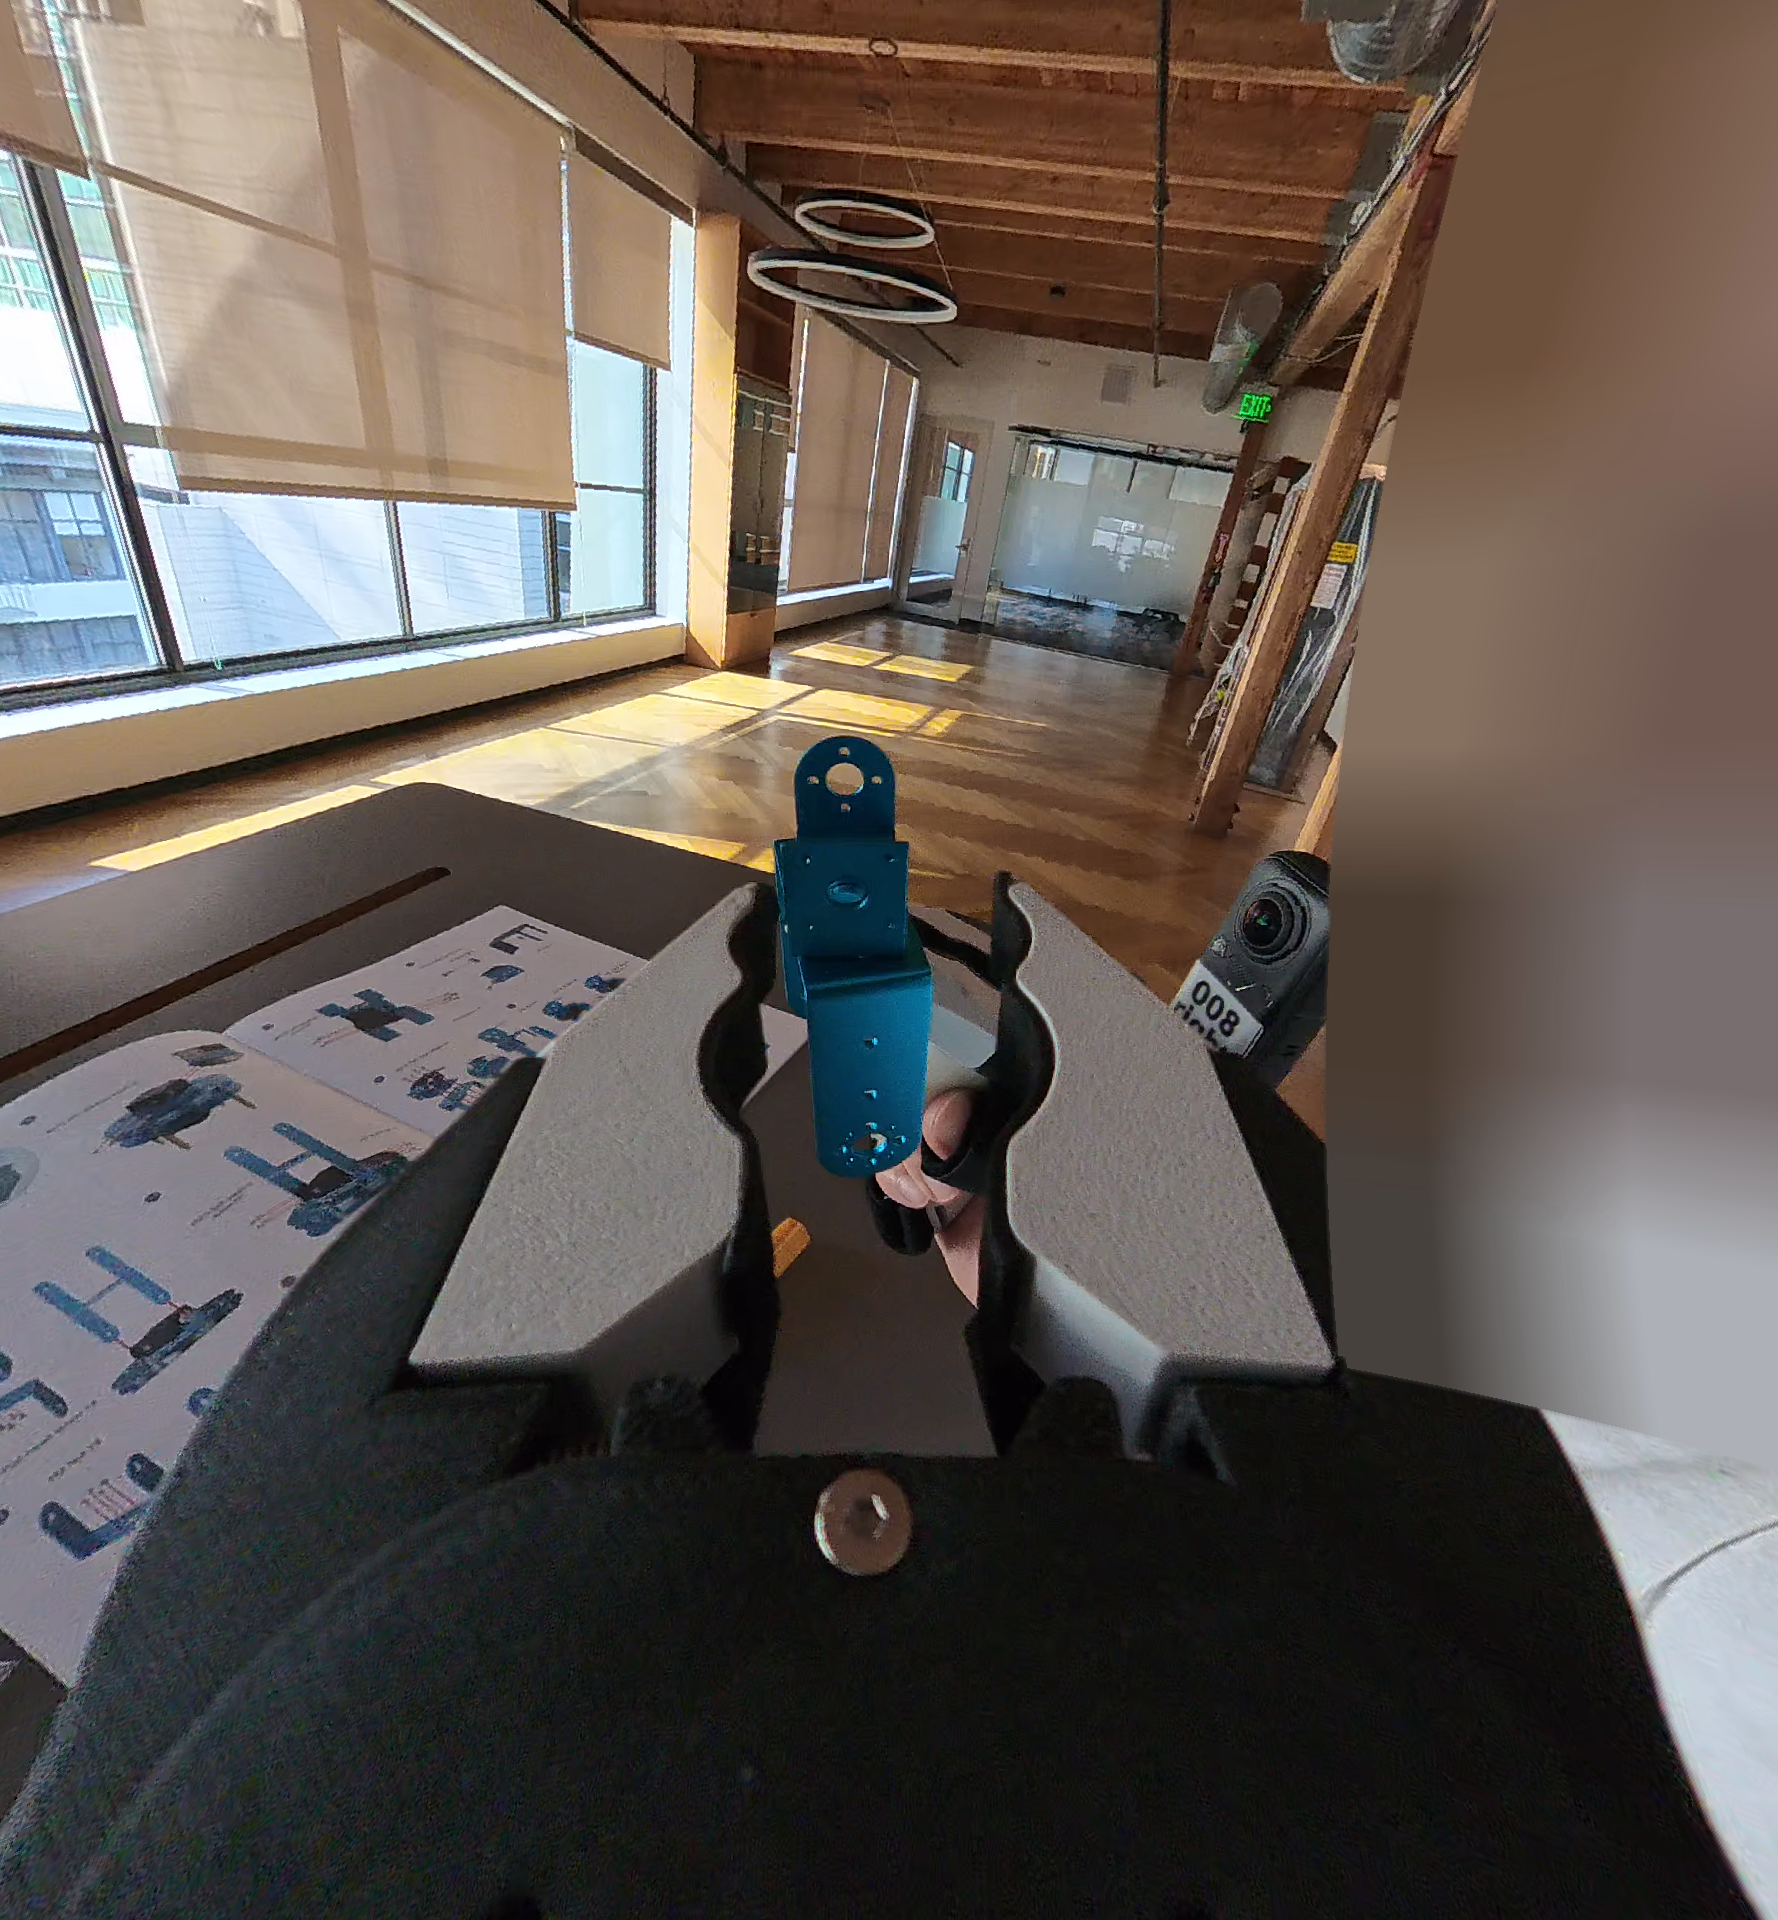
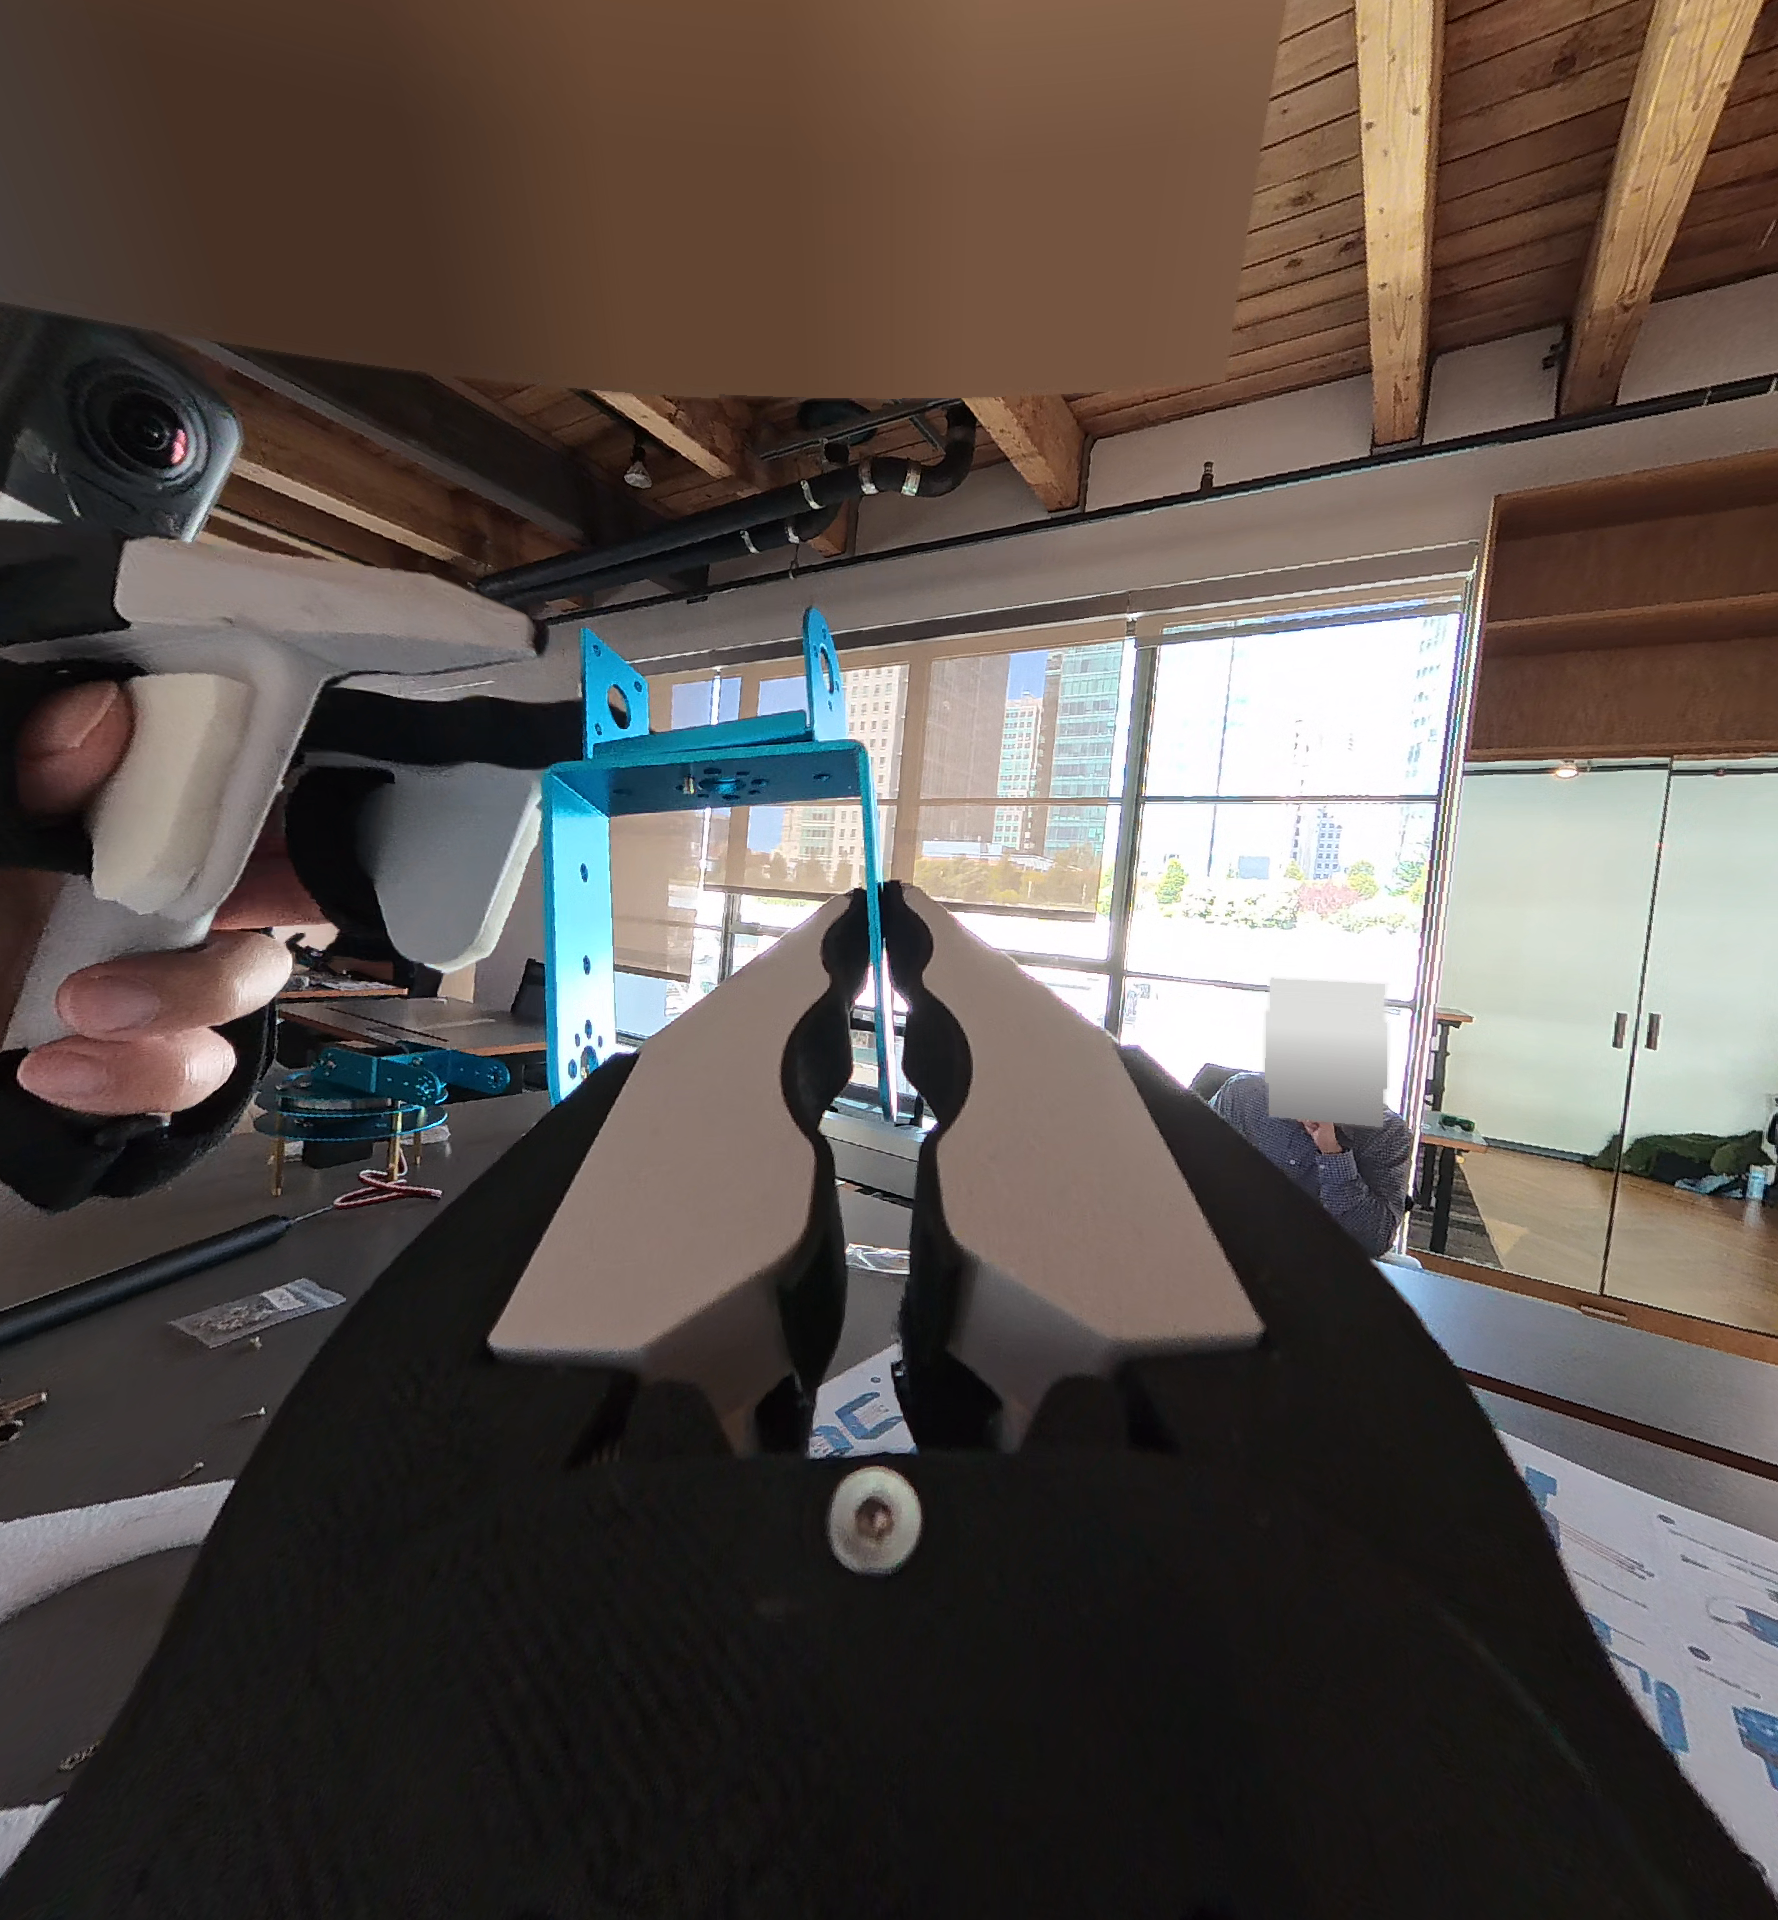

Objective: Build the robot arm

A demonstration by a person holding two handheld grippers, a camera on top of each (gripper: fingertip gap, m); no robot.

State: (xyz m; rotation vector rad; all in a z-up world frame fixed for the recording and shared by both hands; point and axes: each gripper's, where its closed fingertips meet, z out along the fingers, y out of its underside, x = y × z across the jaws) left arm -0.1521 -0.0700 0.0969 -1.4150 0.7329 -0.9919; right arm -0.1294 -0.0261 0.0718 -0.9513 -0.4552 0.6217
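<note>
Blue bracket assembly (image 2: 708, 831): we see it held in mid-air above the table (image 2: 137, 1382), long axis near vertical, round-ended tab up.
Right tool (image 2: 877, 906): tips closed onto one thin side plate.
Left tool (image 1: 877, 925): fingers spread around the upper part; contact unclear.
Progress: brackets look joined; base assembly (image 2: 350, 1107) stands apart on the table.
Manual (image 1: 189, 1195): open.

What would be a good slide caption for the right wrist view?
Right claw shut on a blue bracket held aloft, left claw alongside.
</note>
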